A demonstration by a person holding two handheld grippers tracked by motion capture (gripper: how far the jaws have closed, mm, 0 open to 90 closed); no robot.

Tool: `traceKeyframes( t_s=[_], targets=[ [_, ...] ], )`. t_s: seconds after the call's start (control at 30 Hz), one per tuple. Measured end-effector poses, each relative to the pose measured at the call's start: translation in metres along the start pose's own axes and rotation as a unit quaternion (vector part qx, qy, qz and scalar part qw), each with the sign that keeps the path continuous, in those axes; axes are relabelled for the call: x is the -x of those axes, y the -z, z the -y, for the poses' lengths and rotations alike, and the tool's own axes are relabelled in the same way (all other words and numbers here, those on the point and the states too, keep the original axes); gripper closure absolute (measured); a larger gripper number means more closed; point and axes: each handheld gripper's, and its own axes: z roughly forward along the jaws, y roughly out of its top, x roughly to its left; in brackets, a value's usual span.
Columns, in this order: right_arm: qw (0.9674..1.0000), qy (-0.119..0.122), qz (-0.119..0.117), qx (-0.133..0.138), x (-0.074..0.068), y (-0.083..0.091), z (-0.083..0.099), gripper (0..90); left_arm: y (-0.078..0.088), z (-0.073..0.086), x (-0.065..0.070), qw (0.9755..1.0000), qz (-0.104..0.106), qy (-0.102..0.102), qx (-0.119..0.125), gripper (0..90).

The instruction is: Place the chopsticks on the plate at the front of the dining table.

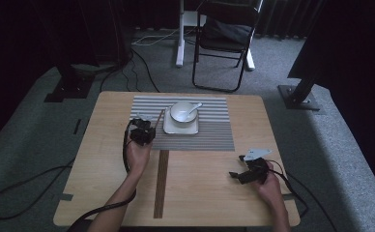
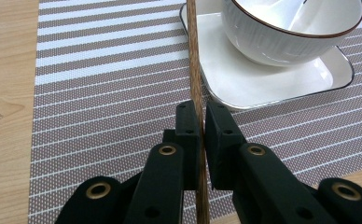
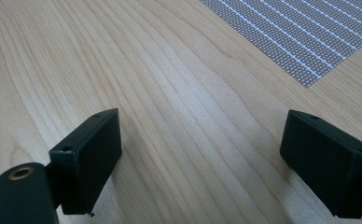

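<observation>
**Chopstick held at the plate's left edge**

Left tongs (image 2: 201,122) clamp a wooden chopstick (image 2: 194,70) over the striped placemat (image 2: 100,93), just left of the square plate (image 2: 263,84) bearing a bowl (image 2: 286,37). Right tongs (image 3: 202,154) rest wide on the worktop (image 3: 170,93). Next: lower the chopstick flat beside the plate, then release.

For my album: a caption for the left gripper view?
Left gripper clamps a wooden chopstick beside a white bowl.

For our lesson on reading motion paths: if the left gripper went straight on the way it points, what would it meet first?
Probably the white square plate under the bowl; the left gripper, shut on a wooden chopstick, points along its near-left edge, though depth is unclear.
</observation>
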Motion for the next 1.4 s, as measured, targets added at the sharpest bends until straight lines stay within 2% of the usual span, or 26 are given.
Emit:
traceKeyframes(
  t_s=[0.63, 1.4],
  targets=[
    [1.0000, 0.000, 0.000, 0.000, 0.000, 0.000, 0.000, 12.2, -0.007, -0.004, 0.000, 1.0000, -0.002, 0.007, -0.004, 84.3],
    [1.0000, 0.000, 0.000, 0.000, 0.000, 0.000, 0.000, 12.2, -0.017, -0.009, 0.005, 0.9997, 0.010, 0.020, -0.005, 84.3]
  ],
)
